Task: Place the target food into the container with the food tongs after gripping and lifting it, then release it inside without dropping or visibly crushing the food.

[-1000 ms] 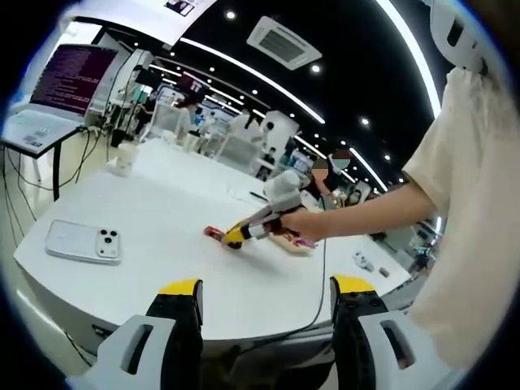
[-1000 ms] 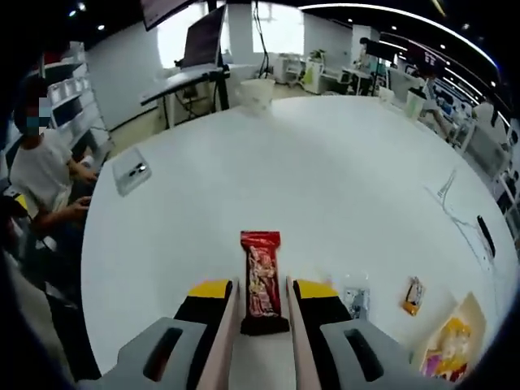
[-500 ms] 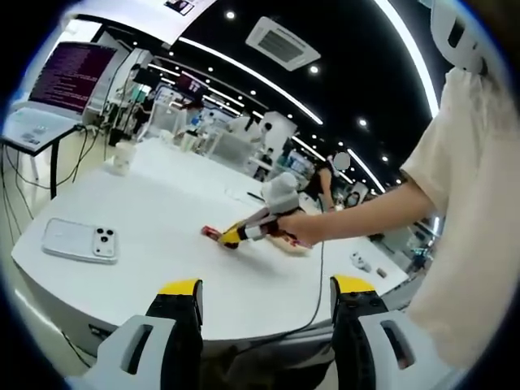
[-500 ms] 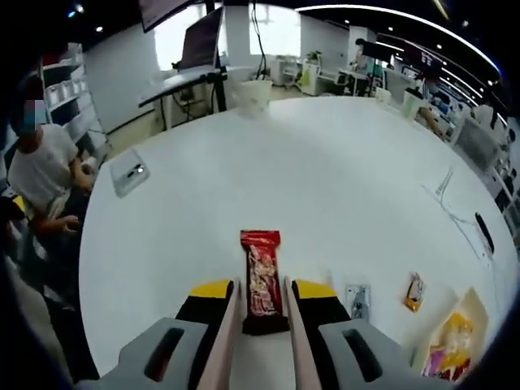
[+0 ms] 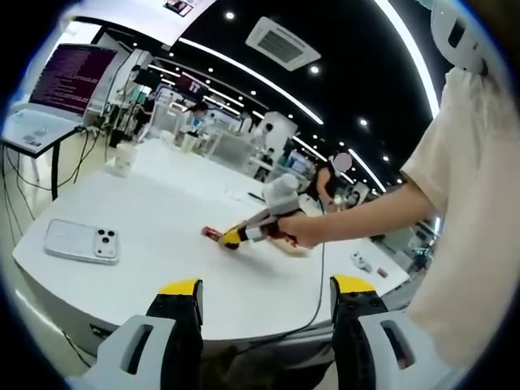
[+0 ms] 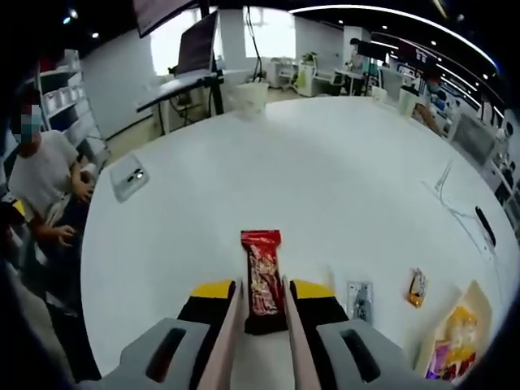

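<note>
Snack bar pinched in the tongs

Tongs [image 6: 260,305] ride in the right gripper [image 6: 262,294], pressed together on a red snack bar [image 6: 262,280] at lower centre of the right gripper view, over the white table [image 6: 325,179]. The left gripper [image 5: 266,296] hangs spread at the table's edge; a phone [image 5: 81,241] lies at left.

A red snack bar [image 6: 262,276] in a glossy wrapper lies lengthwise between the two pale tong arms [image 6: 227,345], its near end pinched between them, its far end pointing away over the white surface [image 6: 325,179]. In the left gripper view it shows small and red [image 5: 212,232] at the tong tips.
</note>
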Demonstrator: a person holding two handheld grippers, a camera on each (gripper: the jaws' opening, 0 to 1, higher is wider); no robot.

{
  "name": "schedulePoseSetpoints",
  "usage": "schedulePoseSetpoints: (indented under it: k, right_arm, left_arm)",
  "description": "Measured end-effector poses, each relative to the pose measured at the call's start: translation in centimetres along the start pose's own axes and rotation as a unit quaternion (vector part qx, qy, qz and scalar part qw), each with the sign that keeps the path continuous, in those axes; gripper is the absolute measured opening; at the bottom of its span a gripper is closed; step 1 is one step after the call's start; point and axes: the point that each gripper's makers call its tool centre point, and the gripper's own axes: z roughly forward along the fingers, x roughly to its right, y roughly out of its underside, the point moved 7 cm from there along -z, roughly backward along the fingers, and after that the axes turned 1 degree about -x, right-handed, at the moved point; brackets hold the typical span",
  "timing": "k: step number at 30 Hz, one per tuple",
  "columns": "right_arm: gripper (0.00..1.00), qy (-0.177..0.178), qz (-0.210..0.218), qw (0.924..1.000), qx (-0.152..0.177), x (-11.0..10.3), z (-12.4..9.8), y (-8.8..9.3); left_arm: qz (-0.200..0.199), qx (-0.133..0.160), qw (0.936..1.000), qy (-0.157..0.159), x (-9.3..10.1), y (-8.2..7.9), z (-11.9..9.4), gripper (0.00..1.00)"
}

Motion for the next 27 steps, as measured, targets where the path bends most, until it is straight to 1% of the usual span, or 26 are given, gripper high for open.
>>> schedulePoseSetpoints:
  k: [4, 6, 13, 15, 18, 20, 22, 25, 27]
  right_arm:
    - [0.23, -0.005, -0.004, 1.0, -0.004, -0.2, 0.2, 0.0]
    - [0.22, -0.006, -0.013, 0.9998, -0.01, -0.2, 0.2, -0.1]
    - [0.21, -0.012, -0.003, 0.9998, -0.015, 0.0, 0.3, -0.1]
    - [0.21, -0.013, 0.007, 0.9998, -0.01, -0.1, 0.0, -0.2]
    - [0.22, -0.01, 0.007, 0.9999, -0.005, 0.1, 0.0, -0.4]
    - [0.22, -0.007, 0.006, 1.0, -0.001, 0.3, -0.5, -0.7]
    - [0.22, -0.004, 0.009, 0.9999, 0.006, 0.6, -0.6, -0.6]
    - [0.22, -0.001, -0.005, 0.9999, 0.01, -0.3, -1.7, -1.4]
    - [0.22, 0.0, -0.003, 0.9998, 0.018, -0.8, -2.3, -1.5]
  left_arm:
    - [-0.001, 0.0, 1.0, 0.0, 0.0, 0.1, -0.2, 0.63]
    - [0.001, -0.001, 1.0, 0.0, 0.0, 0.1, -0.3, 0.63]
    - [0.004, 0.001, 1.0, -0.005, -0.3, -0.3, -0.6, 0.63]
    - [0.005, 0.001, 1.0, -0.004, -0.2, -0.3, -0.6, 0.63]
    - [0.006, 0.0, 1.0, -0.002, -0.2, -0.3, -0.5, 0.63]
    - [0.007, 0.002, 1.0, 0.0, -0.1, -0.4, -0.3, 0.63]
    - [0.01, 0.001, 0.9999, 0.004, 0.1, -0.6, 0.0, 0.63]
    - [0.016, 0.0, 0.9998, 0.011, 0.3, -0.8, 0.4, 0.63]
    - [0.02, -0.003, 0.9997, 0.015, 0.5, -0.9, 0.6, 0.63]
